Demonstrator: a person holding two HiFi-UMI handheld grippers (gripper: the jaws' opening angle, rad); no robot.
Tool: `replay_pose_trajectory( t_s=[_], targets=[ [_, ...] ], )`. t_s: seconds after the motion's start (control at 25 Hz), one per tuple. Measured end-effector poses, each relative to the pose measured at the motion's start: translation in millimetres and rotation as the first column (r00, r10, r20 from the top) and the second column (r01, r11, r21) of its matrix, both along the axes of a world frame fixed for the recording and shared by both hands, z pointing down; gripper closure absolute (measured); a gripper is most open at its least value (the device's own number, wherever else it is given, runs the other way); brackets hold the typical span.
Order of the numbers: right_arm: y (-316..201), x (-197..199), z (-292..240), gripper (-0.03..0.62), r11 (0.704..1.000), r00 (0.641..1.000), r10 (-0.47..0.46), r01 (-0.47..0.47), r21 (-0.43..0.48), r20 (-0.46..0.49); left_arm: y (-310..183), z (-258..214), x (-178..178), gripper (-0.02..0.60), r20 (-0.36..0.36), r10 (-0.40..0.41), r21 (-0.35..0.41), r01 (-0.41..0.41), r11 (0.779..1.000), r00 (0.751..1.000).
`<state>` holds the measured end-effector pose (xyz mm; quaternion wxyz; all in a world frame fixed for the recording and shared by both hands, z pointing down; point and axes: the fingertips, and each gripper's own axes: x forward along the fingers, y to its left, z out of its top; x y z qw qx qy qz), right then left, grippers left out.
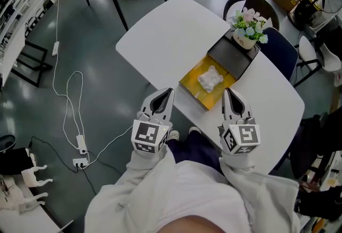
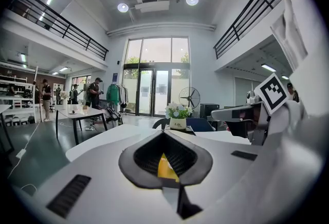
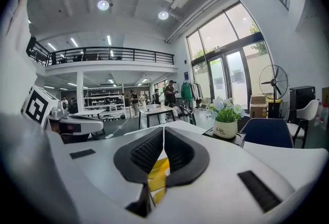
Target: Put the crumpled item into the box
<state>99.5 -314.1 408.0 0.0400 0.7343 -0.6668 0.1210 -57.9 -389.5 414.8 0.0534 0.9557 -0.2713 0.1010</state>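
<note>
Crumpled white item [image 1: 210, 78] is lying inside yellow box [image 1: 191, 84], approx. at its middle, not touching either gripper. Box is sitting on white bench [image 1: 165, 39], close to the near edge. Black flap [image 1: 231, 56] is adjoining box's far end. Small flower pot [image 1: 247, 39] is standing on flap's far corner.

L hand-held gripper [image 1: 169, 91] is hovering over bench's near edge, just left of box. Jaws are pressing together w/ nothing between them. R hand-held gripper [image 1: 226, 91] is hovering by box's near-right corner. Jaws are likewise meeting tip to tip, empty. Both are pointing toward box.

Dark blue chair [image 1: 282, 50] is standing behind bench.
</note>
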Motion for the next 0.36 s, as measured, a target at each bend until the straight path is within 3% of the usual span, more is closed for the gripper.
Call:
replay_pose_trajectory(
  t_s=[0.36],
  targets=[
    [4.1,6.2,2.0,0.559,1.0,1.0,0.019,-0.019,-0.002,0.01,-0.5,2.8,3.1,0.566,0.001,0.001,-0.007,-0.001,1.0,1.0]
  ],
)
